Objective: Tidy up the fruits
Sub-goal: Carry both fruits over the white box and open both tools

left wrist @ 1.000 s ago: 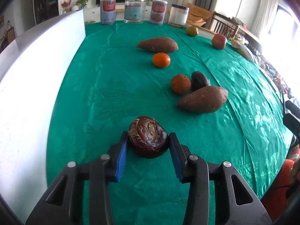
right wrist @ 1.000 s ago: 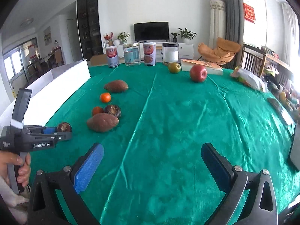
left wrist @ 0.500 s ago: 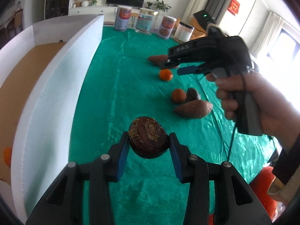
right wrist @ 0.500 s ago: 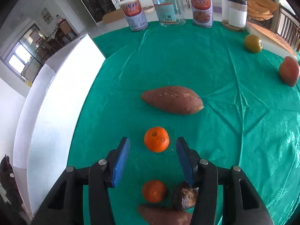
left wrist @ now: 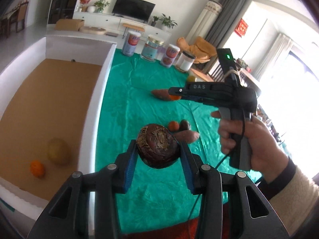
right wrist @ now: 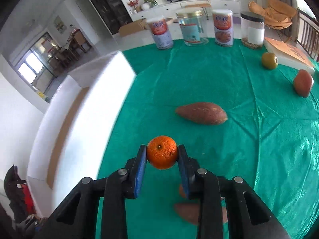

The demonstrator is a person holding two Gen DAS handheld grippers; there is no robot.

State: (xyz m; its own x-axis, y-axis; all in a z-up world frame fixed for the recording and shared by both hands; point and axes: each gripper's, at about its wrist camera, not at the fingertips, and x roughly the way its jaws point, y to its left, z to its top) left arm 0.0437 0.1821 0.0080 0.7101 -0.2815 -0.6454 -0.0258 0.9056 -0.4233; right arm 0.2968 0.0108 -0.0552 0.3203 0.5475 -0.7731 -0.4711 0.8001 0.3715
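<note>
My left gripper (left wrist: 158, 155) is shut on a dark brown wrinkled fruit (left wrist: 157, 146) and holds it above the green tablecloth (left wrist: 127, 107), beside the white box (left wrist: 99, 99). In the box lie a yellowish round fruit (left wrist: 58, 148) and a small orange (left wrist: 36, 168). My right gripper (right wrist: 161, 156) is shut on a tangerine (right wrist: 162, 151); its blue pads (right wrist: 140, 166) press on both sides. In the left wrist view the same gripper (left wrist: 175, 94) grips that tangerine (left wrist: 175, 98) out over the table, held by a hand (left wrist: 253, 137).
Two sweet potatoes (right wrist: 201, 113) (left wrist: 186, 135), another tangerine (left wrist: 173, 125) and a dark fruit (left wrist: 185, 124) lie on the cloth. A green apple (right wrist: 269, 60) and a red apple (right wrist: 303, 82) sit far right by a book (right wrist: 287, 54). Several jars (right wrist: 192, 28) line the far edge.
My right gripper swept left across the table, came down over the tangerine and shut on it. My left gripper rose with the brown fruit, bringing the box's inside into view.
</note>
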